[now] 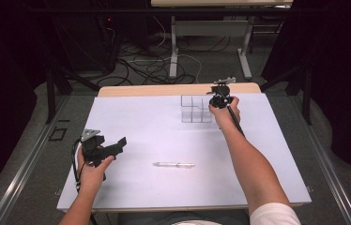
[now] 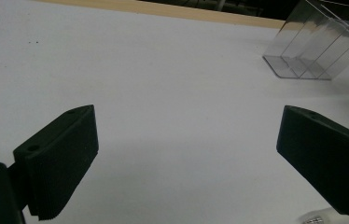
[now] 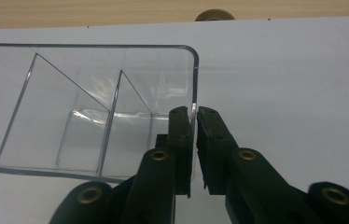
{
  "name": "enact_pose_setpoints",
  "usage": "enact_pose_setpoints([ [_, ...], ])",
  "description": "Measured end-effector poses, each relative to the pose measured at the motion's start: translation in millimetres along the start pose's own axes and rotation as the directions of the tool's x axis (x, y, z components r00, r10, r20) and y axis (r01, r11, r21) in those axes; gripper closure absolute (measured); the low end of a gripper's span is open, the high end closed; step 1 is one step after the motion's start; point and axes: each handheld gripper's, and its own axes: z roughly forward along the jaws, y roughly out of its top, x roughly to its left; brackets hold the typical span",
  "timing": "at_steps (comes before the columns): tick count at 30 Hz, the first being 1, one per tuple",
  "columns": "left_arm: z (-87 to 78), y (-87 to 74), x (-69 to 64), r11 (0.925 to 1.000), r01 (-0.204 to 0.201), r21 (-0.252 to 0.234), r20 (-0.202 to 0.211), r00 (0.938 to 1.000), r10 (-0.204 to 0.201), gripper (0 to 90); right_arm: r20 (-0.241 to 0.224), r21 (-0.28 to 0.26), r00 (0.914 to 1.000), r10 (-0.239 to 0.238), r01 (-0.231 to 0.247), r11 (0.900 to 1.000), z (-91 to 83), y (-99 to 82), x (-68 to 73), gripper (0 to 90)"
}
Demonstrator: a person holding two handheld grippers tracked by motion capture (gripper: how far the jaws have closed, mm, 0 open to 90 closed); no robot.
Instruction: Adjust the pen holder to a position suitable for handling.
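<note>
High view: the big white table (image 1: 131, 126) has lots of bare room in the middle and on the left. Its far edge is close behind the clear box (image 1: 195, 108), so a push that way could send the box off the white top.

The clear box has thin walls and little rooms inside (all look empty). The right gripper (image 3: 194, 114) is pinched tight on one side wall near a corner, one jaw inside and one outside. That wall is smooth and slippery, I think. If the hand lifts or turns fast, the box could slip out or tip.

The left gripper (image 1: 112, 149) hangs over the near left of the table with its jaws wide apart, holding nothing.

The pen (image 1: 174, 164) lies flat near the front, well apart from both grippers. It could roll if bumped.
</note>
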Motion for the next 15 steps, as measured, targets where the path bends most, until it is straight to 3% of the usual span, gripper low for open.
enact_pose_setpoints([
  [15,1.2,-0.2,0.0,1.0,-0.005,0.005,-0.003,1.0,0.005,6.1,0.007,0.011,0.9991,0.043,-0.043,0.999,-2.9,0.0,0.4,86.8],
])
